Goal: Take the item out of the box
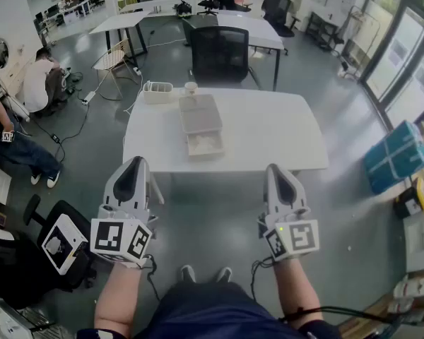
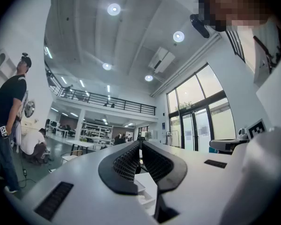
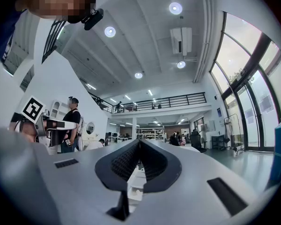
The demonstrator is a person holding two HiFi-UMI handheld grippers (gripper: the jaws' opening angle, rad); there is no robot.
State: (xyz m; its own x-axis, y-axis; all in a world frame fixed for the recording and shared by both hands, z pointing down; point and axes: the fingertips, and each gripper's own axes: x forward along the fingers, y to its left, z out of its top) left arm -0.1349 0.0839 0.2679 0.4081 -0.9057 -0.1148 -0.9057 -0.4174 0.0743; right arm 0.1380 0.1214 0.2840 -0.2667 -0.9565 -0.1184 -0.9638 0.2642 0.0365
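A pale beige box (image 1: 201, 122) lies in the middle of the white table (image 1: 268, 136); it looks open, with a flat lid part at the back and a shallow tray part (image 1: 205, 145) at the front. What lies inside is too small to tell. Both grippers hang in front of the table's near edge, apart from the box. My left gripper (image 1: 137, 161) (image 2: 139, 142) is shut with nothing between its jaws. My right gripper (image 1: 273, 167) (image 3: 139, 140) is shut and empty too. Pale bits of the box show below the jaws in both gripper views.
A white container (image 1: 157, 90) and a small cup (image 1: 191, 87) stand at the table's far edge. A black chair (image 1: 220, 54) is behind the table. Blue packages (image 1: 396, 154) lie on the floor at right. People (image 1: 37, 83) and an office chair (image 1: 56, 224) are at left.
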